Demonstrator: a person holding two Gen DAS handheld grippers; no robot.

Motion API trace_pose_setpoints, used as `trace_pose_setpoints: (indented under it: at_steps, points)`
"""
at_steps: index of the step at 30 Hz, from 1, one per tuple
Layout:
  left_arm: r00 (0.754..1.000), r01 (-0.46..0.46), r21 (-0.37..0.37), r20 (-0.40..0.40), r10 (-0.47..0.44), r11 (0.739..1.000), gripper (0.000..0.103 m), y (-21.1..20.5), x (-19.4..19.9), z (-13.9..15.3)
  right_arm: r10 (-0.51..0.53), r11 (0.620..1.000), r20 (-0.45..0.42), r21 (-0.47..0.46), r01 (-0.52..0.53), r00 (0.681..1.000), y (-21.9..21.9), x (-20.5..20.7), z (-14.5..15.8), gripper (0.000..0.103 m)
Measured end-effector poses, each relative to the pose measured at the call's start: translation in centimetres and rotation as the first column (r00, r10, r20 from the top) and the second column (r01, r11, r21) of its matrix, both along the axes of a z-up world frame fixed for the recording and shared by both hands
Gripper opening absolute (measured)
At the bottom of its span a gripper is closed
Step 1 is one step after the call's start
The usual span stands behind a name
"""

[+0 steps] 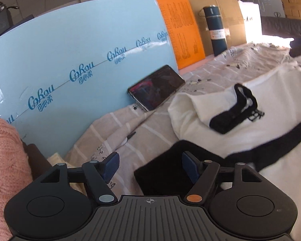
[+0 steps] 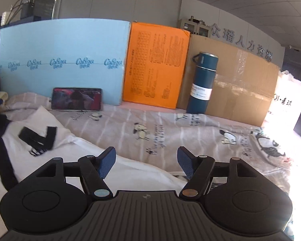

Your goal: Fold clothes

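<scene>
**Q:** Report the state of both tools.

**A:** I read the left gripper [image 1: 149, 165] with its jaws spread wide and nothing between the blue pads [image 1: 111, 165]. The right gripper [image 2: 146, 163] is likewise spread, with nothing pinched.

**Q:** Where does the garment lie relative to each tool?

**A:** The white garment with black trim [image 1: 240, 124] lies directly ahead and to the right of the left gripper. Its black cuff [image 1: 166, 172] sits under the right-hand pad; I cannot tell whether they touch. A folded-over sleeve with a black band [image 1: 230, 112] rests on the garment further out. From the right wrist view, the same garment [image 2: 56, 154] runs beneath and to the left of the right gripper, whose left pad sits over the white cloth. Its hem edge passes between the two pads.

**Q:** What carries it?

**A:** A beige printed bedsheet [image 2: 170, 132], which covers the surface. At the sheet's far edge a phone [image 2: 76, 98] leans against a light blue board [image 2: 64, 46]. To the right of these stand an orange panel [image 2: 156, 64], a dark teal flask [image 2: 202, 84] and a cardboard box [image 2: 240, 84]. A pink knit [image 1: 4, 170] lies at the left edge, near the left gripper.
</scene>
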State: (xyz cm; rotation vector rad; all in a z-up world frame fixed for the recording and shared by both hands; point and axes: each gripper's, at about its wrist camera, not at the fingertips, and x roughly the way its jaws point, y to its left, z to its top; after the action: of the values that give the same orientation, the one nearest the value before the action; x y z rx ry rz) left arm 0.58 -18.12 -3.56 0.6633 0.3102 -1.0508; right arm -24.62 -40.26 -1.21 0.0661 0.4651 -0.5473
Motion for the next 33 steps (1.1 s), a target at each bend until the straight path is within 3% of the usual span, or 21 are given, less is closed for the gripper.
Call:
trace_pose_setpoints:
  at_steps: [2,5,9,17,23,29,33]
  points:
    - [0.998,-0.016,0.022,0.057,0.015,1.0,0.075,0.4,-0.4,-1.0,0.052,0.995,0.043,0.082,-0.055,0.998,1.6,1.7,0.3,0.069]
    - [0.998,-0.038,-0.014,0.047,0.039,0.999,0.077,1.0,-0.3,-1.2,0.096,0.96,0.065,0.257,-0.11,0.993,3.1,5.1,-0.3,0.069]
    - [0.995,-0.034,-0.029,0.095,0.037,0.999,0.078,1.3,-1.1,-1.6,0.088,0.877,0.087,0.465,-0.119,0.992,3.0,8.7,-2.0,0.066]
    - [0.996,-0.03,-0.038,0.079,0.033,0.999,0.078,1.4,-1.0,-1.6,0.007,0.68,0.144,0.725,-0.11,0.99,1.7,14.7,-5.1,0.067]
    - [0.997,-0.03,-0.038,0.07,0.033,0.999,0.078,1.4,-0.9,-1.7,-0.105,0.733,0.24,0.675,-0.089,0.965,-2.0,15.7,-3.3,0.066]
    - [0.998,-0.031,-0.039,0.058,0.033,0.999,0.078,1.3,-0.7,-1.8,-0.203,0.777,0.334,0.627,-0.056,0.92,-5.7,16.6,-1.6,0.069]
    - [0.999,-0.033,-0.043,0.041,0.034,0.999,0.079,1.4,-0.5,-1.7,-0.159,0.807,0.346,0.585,-0.08,0.924,-5.7,16.2,-1.1,0.069]
